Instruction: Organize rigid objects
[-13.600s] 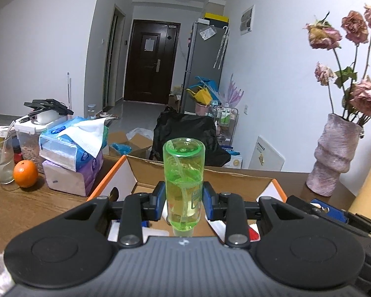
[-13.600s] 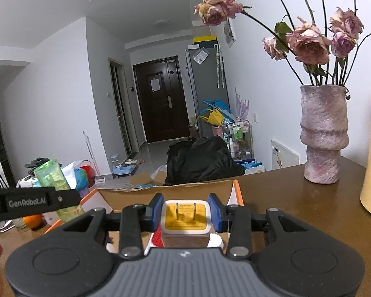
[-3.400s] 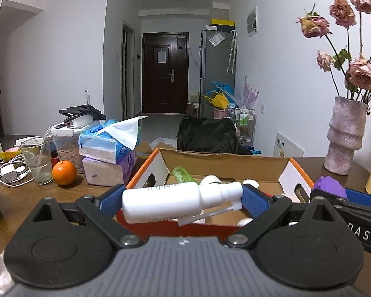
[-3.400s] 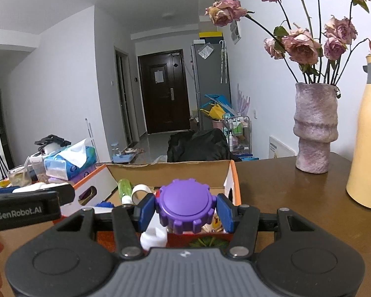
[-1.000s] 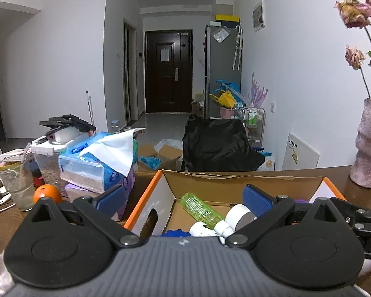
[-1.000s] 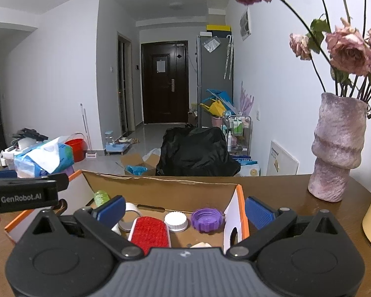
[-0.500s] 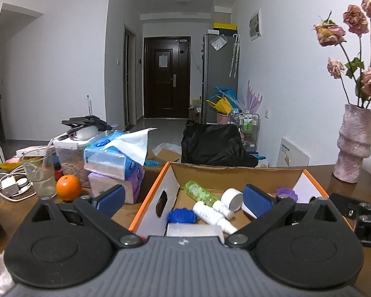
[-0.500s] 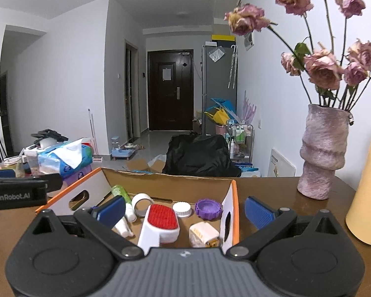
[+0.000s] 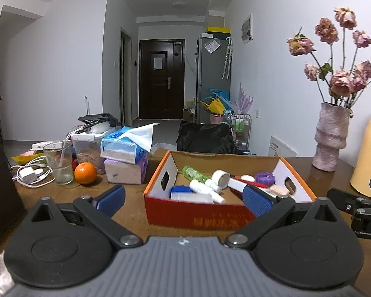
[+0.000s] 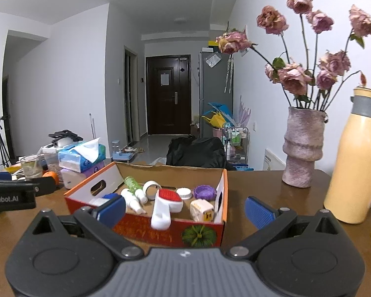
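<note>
A: Tool state. Left gripper (image 9: pixel 183 198) has its blue pads spread wide with nothing between them. Right gripper (image 10: pixel 185 208) is the same: wide apart and empty. Both sit back from the cardboard box (image 10: pixel 146 227), which stands on the wooden table (image 9: pixel 61 193) straight ahead of both sets of fingers.

B: Contents, nearest the right tool first?

A: The white brush with the red pad (image 10: pixel 166 205) lies just past the box's near wall, handle toward the tool. Beside it, toward the right-hand wall, is a small white-and-yellow cube (image 10: pixel 201 210). Ahead of the left pad is a white spray bottle (image 10: pixel 131 201) on its side. Further in are a green bottle (image 10: pixel 131 182), a tape roll (image 10: pixel 151 188), a white cap (image 10: pixel 184 193) and a purple lid (image 10: pixel 204 192).

B: Handling?

A: My estimate: all are light, hard plastic, stiff enough for a firm pinch. The bottles are round and smooth and likely to roll, so I would grip them across mid-body. The brush is best taken across the handle, and the lids edge to edge.

B: Beyond the box?

A: A vase (image 10: pixel 303 148) of dried roses and a yellow flask (image 10: pixel 351 163), ahead to the right, clear of the work. Both look breakable or prone to tipping.
</note>
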A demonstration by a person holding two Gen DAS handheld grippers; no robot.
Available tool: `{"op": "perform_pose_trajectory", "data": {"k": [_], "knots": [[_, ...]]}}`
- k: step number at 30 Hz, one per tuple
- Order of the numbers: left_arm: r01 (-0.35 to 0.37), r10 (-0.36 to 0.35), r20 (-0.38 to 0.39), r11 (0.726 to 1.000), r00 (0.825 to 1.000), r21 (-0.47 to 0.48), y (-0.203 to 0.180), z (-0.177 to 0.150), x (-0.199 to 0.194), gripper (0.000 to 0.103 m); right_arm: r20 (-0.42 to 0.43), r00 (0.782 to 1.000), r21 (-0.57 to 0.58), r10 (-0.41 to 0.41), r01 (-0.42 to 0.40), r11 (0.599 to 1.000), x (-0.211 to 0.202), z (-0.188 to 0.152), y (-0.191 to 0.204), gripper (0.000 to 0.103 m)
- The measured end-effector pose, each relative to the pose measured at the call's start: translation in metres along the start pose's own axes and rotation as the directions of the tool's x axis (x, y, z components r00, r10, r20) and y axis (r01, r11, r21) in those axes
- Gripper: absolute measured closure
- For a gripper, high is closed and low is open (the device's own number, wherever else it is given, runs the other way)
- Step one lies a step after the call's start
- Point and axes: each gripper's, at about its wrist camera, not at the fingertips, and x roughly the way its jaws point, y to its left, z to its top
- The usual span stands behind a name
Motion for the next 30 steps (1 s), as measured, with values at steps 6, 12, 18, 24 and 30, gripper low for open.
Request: {"op": "perform_pose_trajectory", "data": {"k": [6, 12, 18, 24, 30], "knots": [[0.011, -0.011, -0.013, 1.0, 1.0, 0.007, 0.0, -0.022, -0.044, 0.0, -0.006, 1.0, -0.01, -0.007, 0.007, 1.0, -0.046, -0.02, 0.002, 0.0], [0.014, -0.013, -0.026, 0.999, 1.0, 0.035, -0.003, -0.043, -0.088, 0.0, -0.009, 1.0, -0.009, -0.014, 0.014, 1.0, -0.09, -0.037, 0.004, 0.0], [0.024, -0.023, -0.04, 0.999, 0.999, 0.032, -0.003, -0.062, -0.126, 0.0, -0.018, 1.0, 0.012, -0.022, 0.023, 1.0, -0.132, -0.054, 0.003, 0.0], [0.029, -0.028, -0.039, 0.999, 0.999, 0.032, -0.003, -0.076, -0.153, 0.0, -0.017, 1.0, -0.003, -0.026, 0.026, 1.0, -0.164, -0.066, 0.004, 0.0], [0.027, -0.026, -0.026, 0.999, 0.999, 0.032, -0.002, -0.08, -0.169, 0.0, -0.014, 1.0, -0.005, -0.018, 0.018, 1.0, -0.18, -0.071, 0.005, 0.0]]}}
